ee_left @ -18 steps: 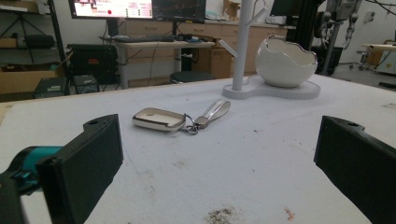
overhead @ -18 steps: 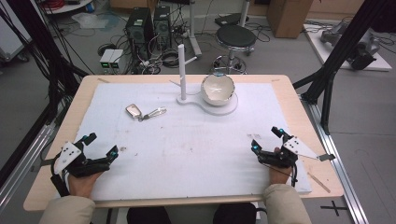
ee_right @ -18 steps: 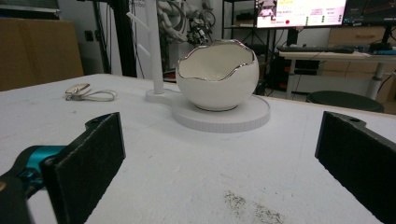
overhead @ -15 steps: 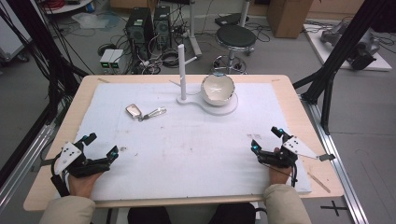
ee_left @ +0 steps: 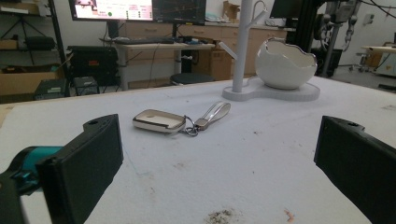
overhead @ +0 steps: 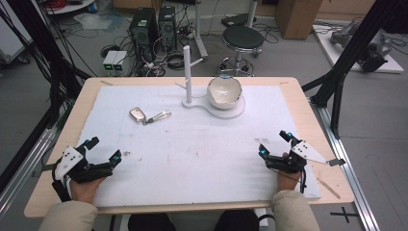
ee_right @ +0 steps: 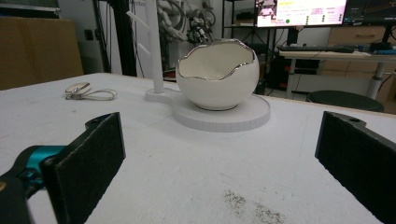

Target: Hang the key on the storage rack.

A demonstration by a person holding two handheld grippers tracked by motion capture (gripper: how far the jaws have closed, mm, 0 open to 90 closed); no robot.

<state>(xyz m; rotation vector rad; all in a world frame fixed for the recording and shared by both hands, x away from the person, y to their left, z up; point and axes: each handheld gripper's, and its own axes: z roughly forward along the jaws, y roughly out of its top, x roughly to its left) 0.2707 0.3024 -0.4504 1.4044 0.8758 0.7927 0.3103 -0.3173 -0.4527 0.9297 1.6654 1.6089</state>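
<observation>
Grippers: your left gripper (overhead: 101,149) and right gripper (overhead: 275,143) rest at the near edge of the table (overhead: 57,144), jaws spread wide, nothing between them — a ready stance, by my reading.
Key fob: the key fob (ee_left: 159,120) lies flat on the white mat (overhead: 192,149), well ahead of your left gripper.
Axis: its long axis runs toward the stand (overhead: 187,72), strap (ee_left: 214,114) leading that way.
Bowl: the eggshell bowl (ee_right: 217,74) sits on the stand's base.

We see no change since the earlier pictures: nothing on the bench (overhead: 298,103) has moved, and neither hand has shifted.
</observation>
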